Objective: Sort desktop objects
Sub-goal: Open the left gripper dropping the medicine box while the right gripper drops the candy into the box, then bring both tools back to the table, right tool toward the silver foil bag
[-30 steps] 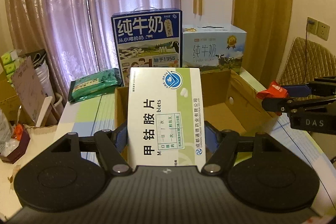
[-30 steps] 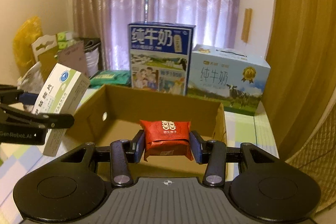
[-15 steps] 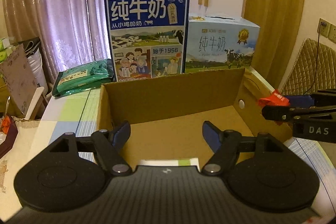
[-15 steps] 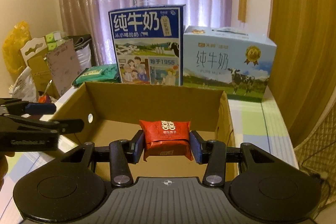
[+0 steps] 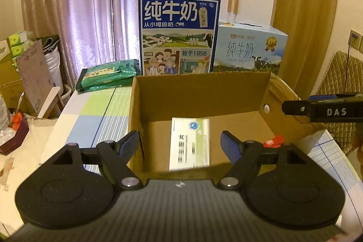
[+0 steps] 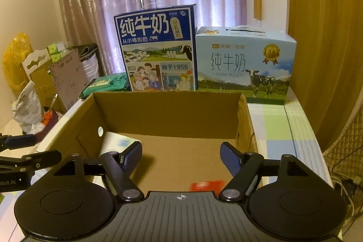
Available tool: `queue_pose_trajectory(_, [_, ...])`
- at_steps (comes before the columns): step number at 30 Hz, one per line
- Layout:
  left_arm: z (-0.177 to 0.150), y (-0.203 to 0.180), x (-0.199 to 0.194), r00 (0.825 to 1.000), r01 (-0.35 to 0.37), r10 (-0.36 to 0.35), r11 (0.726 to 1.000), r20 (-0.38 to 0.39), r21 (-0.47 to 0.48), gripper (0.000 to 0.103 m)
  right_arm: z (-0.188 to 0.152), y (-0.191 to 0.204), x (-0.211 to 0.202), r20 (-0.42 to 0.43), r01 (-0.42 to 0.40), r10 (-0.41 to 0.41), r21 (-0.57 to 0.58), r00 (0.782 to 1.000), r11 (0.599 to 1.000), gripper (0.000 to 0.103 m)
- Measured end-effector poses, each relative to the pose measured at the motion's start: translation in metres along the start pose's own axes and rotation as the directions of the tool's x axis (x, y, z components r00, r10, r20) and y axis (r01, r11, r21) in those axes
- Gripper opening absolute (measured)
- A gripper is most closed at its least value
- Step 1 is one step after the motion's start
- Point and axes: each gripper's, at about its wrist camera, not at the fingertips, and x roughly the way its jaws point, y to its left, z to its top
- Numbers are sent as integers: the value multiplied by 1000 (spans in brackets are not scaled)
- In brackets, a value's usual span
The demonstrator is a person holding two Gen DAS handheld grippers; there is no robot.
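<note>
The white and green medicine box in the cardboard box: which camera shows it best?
The left wrist view: the medicine box lies between the open left gripper fingers, its whole top face visible, though blurred. The right wrist view shows only a corner of it, behind a gripper finger.

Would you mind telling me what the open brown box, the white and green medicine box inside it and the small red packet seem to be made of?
The open brown box looks like matte corrugated cardboard: raw brown walls, rough cut rim. The medicine box seems printed paperboard with a slight sheen, though it is blurred. The red packet looks like glossy plastic or foil wrap; blur leaves that open.
</note>
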Motion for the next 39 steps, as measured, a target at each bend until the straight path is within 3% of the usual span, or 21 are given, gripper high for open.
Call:
queue_pose_trajectory(12, [-39,0,-42,999,2,-3,1000,-39,-18,85,-36,11,-74,28,-17,17,18,999,1000,82])
queue_pose_trajectory(23, [-79,7,-86,997,-18,17,1000,-73,-13,96,-111,26,-135,-10,5,-5,49,1000,999,89])
queue_pose_trajectory(32, [-98,6,-110,994,19,-17,1000,-109,18,100,-155,41,-156,-67,-1,4,42,998,999,92])
queue_pose_trajectory(39, [-109,10,-124,990,41,-36,999,-134,35,101,-166,55,-158,-75,-17,18,6,997,1000,92])
